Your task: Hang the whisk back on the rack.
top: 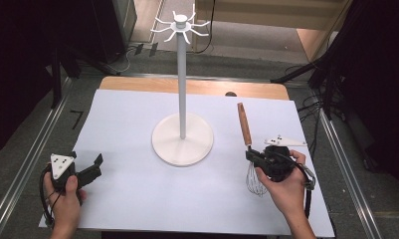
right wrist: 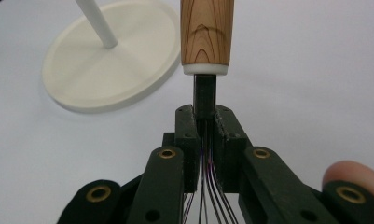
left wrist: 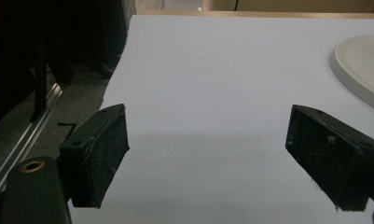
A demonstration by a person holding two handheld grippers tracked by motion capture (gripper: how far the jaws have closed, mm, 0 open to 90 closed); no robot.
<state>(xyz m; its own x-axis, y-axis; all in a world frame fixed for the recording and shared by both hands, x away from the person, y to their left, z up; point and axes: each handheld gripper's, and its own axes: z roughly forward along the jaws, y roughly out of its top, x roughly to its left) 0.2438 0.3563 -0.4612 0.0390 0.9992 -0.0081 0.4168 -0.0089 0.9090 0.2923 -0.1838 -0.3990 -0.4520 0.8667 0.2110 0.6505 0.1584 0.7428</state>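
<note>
Wooden table (top: 197,87) covered by a white sheet (top: 132,199). A white hook stand (top: 182,139) rests by its round base on the sheet's middle; the wood shows as a strip beyond the stand.

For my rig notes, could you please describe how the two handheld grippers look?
Both are black, each with two blocky jaws on linked arms with brass-ringed pivots. The left gripper and right gripper each carry a pale three-cornered plate and trail a black cable. No sleeves show.

The high view looks down and forward over the whole tabletop (top: 137,199). Each hand-held gripper view sits low and close. All three see the white stand (top: 182,139) (left wrist: 362,70) (right wrist: 105,70), toward twelve o'clock.
</note>
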